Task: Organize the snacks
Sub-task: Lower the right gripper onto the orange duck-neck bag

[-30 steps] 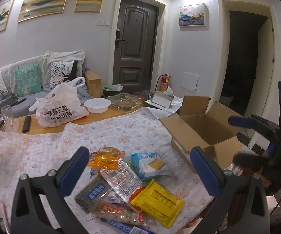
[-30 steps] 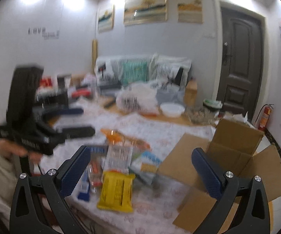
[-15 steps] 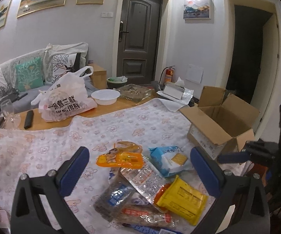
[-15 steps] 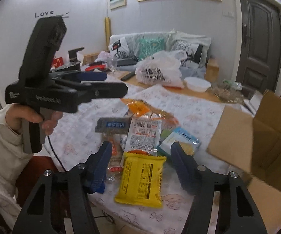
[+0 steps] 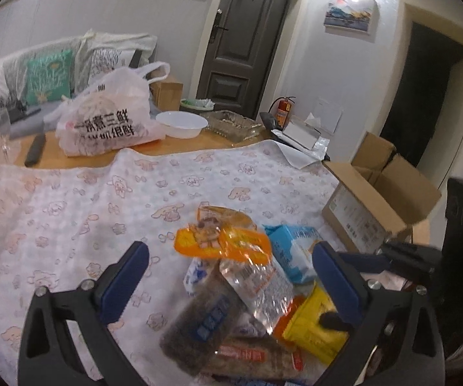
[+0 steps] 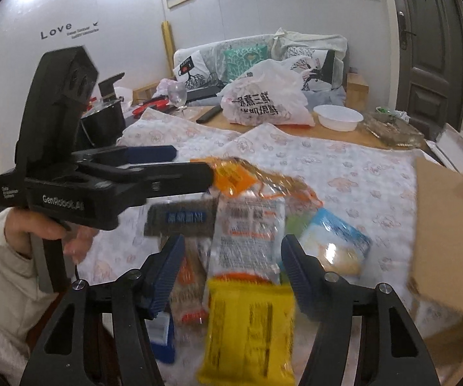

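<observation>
Snack pile: a heap of packets lies on the cloth-covered surface (image 5: 70, 212), toward its near edge. Uppermost is the clear printed packet (image 6: 247, 238); at its 12 o'clock lies the orange packet (image 5: 221, 241), at its 6 o'clock the yellow packet (image 6: 250, 331), at its 3 o'clock the blue-and-white packet (image 6: 337, 241), at its 9 o'clock the dark packet (image 6: 180, 218). The packets overlap one another; both views are blurred, so the edges are indistinct.

Right tool (image 6: 231, 257): jaws apart, empty, hovering over the yellow and clear packets; whether a pad touches either cannot be told.

Left tool (image 5: 231, 270): jaws wide apart, holding nothing, poised above the pile. In the right wrist view it enters from 9 o'clock, its tips near the orange packet.

Cardboard box (image 5: 382, 199): flaps open, standing at 3 o'clock of the pile, just beside it. The little of its interior that shows holds no packet.

Progress: judged at the outset. No packet appears sorted; the whole pile is left to move, presumably into the box.

Background: a white plastic bag (image 5: 102, 119) and a white bowl (image 5: 181, 124) at 12 o'clock, well apart from the pile.
</observation>
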### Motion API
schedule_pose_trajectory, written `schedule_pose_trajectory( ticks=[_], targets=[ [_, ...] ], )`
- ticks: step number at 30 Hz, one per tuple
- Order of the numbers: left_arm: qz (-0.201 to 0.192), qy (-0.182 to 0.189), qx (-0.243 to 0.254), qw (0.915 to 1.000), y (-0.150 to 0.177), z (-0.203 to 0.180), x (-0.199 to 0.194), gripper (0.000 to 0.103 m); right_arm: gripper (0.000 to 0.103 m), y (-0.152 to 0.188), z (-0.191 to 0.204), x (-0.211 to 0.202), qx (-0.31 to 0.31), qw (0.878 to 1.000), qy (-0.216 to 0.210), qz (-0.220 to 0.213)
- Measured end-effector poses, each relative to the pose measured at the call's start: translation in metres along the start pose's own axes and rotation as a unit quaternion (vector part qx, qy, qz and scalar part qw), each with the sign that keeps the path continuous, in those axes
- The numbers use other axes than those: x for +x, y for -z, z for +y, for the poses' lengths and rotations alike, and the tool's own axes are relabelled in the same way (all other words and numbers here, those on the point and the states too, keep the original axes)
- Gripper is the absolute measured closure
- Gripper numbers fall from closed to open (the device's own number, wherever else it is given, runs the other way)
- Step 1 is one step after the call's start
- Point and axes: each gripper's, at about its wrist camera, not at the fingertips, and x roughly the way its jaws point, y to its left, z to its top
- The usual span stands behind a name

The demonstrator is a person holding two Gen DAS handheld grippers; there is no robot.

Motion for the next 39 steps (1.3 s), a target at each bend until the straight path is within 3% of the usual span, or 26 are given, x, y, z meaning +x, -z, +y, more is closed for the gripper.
schedule_pose_trajectory(
  ticks=[8,10,12,16,21,31,37,39],
  targets=[
    [0.068,0.025,0.003,0.9974,-0.021,0.014,0.051,0.005,0.044,-0.009,-0.002,0.024,0.0,1.0,0.018,0.019],
    [0.074,0.038,0.002,0.9965,-0.018,0.015,0.057,0.012,0.043,-0.01,-0.006,0.025,0.002,1.0,0.024,0.02],
    [0.077,0.041,0.002,0.9962,-0.016,0.016,0.061,0.034,0.043,-0.01,-0.01,0.025,0.003,0.999,0.028,0.02],
    [0.081,0.03,0.009,0.9962,-0.011,0.015,0.063,0.042,0.043,-0.011,-0.014,0.026,0.005,0.999,0.031,0.021],
    [0.056,0.017,0.017,0.9981,-0.009,0.017,0.04,0.049,0.043,-0.013,-0.016,0.024,0.009,0.999,0.033,0.019],
    [0.035,0.022,0.028,0.9988,0.01,0.019,0.002,0.05,0.042,-0.034,-0.016,0.006,0.025,1.0,0.014,-0.001],
    [0.033,0.022,0.022,0.999,0.014,0.024,-0.001,0.051,0.038,-0.055,-0.02,0.029,0.07,0.996,-0.031,0.035],
    [0.032,0.023,0.017,0.9991,0.013,0.027,-0.002,0.046,0.037,-0.061,-0.023,0.038,0.088,0.994,-0.045,0.043]
  ],
)
